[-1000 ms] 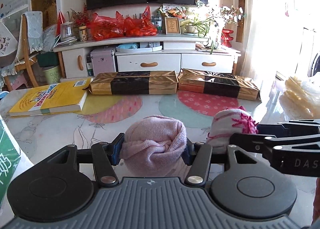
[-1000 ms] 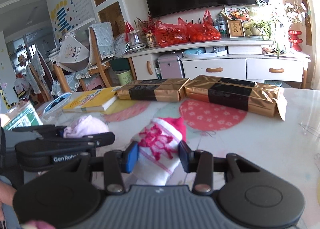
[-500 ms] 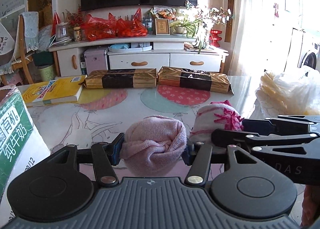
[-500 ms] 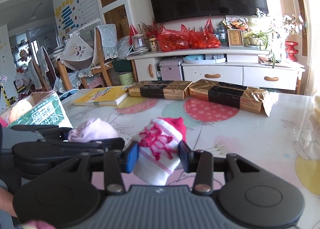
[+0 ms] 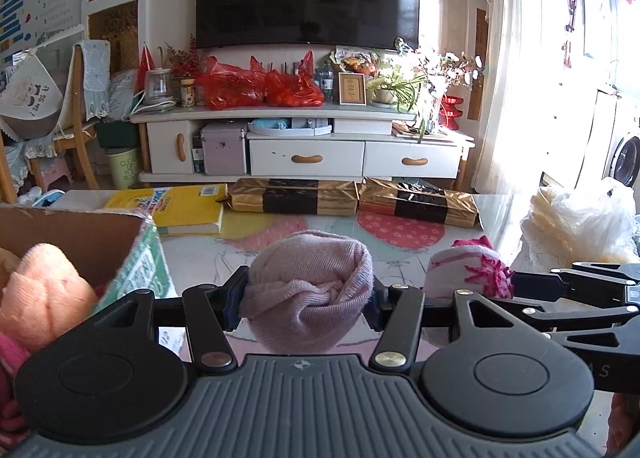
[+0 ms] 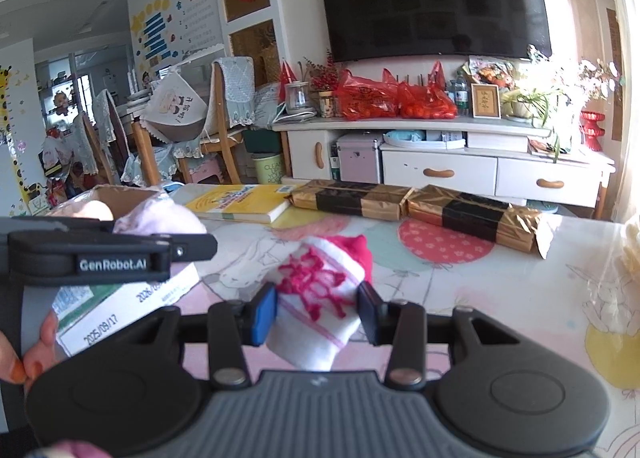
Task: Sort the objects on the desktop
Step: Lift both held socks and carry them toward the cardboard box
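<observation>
Sunlit living-room furniture fills the background: a dark television above a white cabinet, with red bags on its top. Nearer lies the surface (image 5: pixel 496 213), a glossy top printed with pastel balloons, carrying two gold-and-black wrapped boxes (image 5: pixel 296 195) end to end at its far edge and a yellow book (image 5: pixel 188 203) to their left. At the near left stands an open cardboard carton (image 5: pixel 132 254) with green print, an orange rolled sock (image 5: pixel 44 290) inside it. The left gripper (image 5: pixel 304 300) has its jaws pressed on a rolled pink sock (image 5: pixel 308 286), held clear above the surface just right of the carton. The right gripper (image 6: pixel 316 312) has its jaws closed on a white sock with red pattern (image 6: pixel 320 290), also lifted off the surface, close beside the left gripper on its right. A crumpled clear plastic bag (image 5: pixel 580 221) sits at the far right.
</observation>
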